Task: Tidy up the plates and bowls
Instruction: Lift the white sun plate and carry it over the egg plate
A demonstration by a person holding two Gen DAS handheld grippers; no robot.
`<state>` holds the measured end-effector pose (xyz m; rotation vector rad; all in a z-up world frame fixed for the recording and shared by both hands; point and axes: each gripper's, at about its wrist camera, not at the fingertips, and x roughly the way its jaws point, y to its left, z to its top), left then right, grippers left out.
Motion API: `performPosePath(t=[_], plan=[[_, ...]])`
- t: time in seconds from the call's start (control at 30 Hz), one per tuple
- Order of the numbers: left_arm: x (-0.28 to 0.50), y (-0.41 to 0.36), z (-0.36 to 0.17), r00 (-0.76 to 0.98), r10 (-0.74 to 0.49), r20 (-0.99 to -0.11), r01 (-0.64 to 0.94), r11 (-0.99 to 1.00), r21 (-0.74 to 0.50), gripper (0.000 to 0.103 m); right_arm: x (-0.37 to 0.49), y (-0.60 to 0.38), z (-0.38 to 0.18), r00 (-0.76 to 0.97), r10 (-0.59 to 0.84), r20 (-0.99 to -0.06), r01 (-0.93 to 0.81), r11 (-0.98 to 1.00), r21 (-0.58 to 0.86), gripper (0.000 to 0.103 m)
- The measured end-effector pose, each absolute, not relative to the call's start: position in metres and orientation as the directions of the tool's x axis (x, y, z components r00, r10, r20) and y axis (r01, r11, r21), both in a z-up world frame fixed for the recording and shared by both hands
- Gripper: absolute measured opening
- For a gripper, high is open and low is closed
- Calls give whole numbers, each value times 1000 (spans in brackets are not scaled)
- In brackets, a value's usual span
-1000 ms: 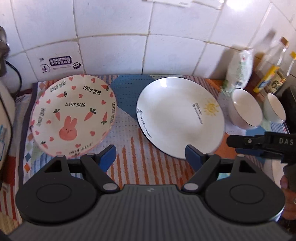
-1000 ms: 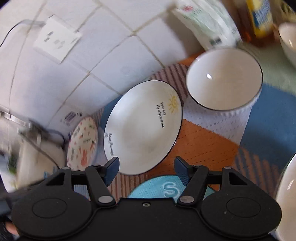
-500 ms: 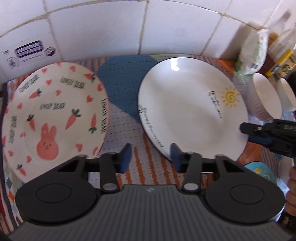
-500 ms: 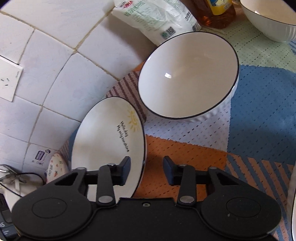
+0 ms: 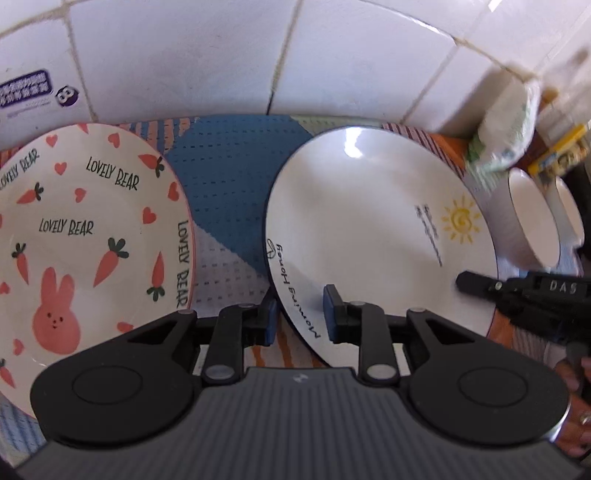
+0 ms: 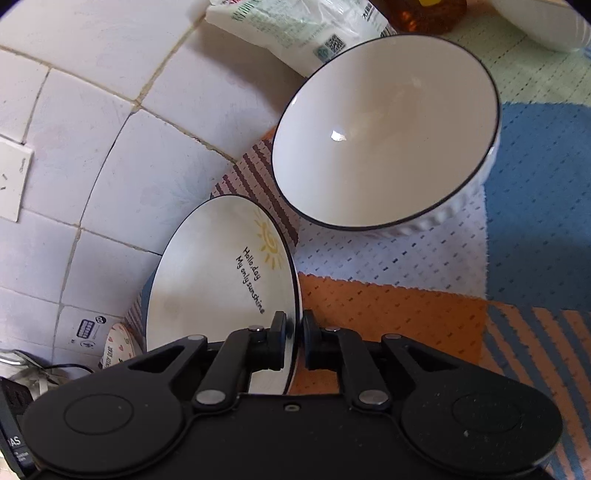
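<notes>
At far left the rabbit plate (image 5: 92,236) lies alone; beside it both tools, left tool (image 5: 299,314) and right tool (image 6: 294,339), pinch the sun plate's (image 5: 369,229) rim. Bowls (image 6: 388,133) wait unstacked: nothing sorted yet.

A patterned mat (image 6: 388,295), white tiled wall (image 5: 207,55), a printed bag (image 6: 295,33), perhaps an oil bottle (image 6: 424,11).
</notes>
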<state>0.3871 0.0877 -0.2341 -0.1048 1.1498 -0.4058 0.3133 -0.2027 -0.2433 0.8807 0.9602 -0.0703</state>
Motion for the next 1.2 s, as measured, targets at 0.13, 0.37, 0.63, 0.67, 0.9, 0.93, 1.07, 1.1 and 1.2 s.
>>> performPosePath(t=[0.13,0.37,0.63,0.67,0.9,0.93,1.07,1.1,1.2], plan=[[384,85,-231,356,-357,-864,310,917,-251,24,313,-198,-239,614,304,-728,366,708,604,13],[365,87,-215,380,-379,-844,414,885,-211,24,295,-187,-218,626,308,-717,288,763,579,16],[319,83,-181,421,-380,-823,480,864,-153,24,253,-191,-197,645,317,-695,232,786,573,18],[313,82,-177,421,-383,-822,488,860,-150,24,247,-191,-193,649,316,-692,230,786,574,18],[268,74,-163,405,-408,-818,510,843,-168,24,198,-207,-180,658,330,-677,215,779,589,19],[261,72,-162,406,-405,-819,509,845,-166,24,193,-209,-180,654,334,-679,210,781,588,19],[235,68,-163,404,-390,-827,489,856,-164,24,172,-212,-180,639,353,-684,190,789,585,20],[227,67,-163,408,-382,-829,484,860,-158,24,166,-213,-181,636,362,-682,182,788,588,20],[205,65,-167,414,-367,-833,475,868,-146,24,148,-216,-187,625,389,-677,160,784,599,20]])
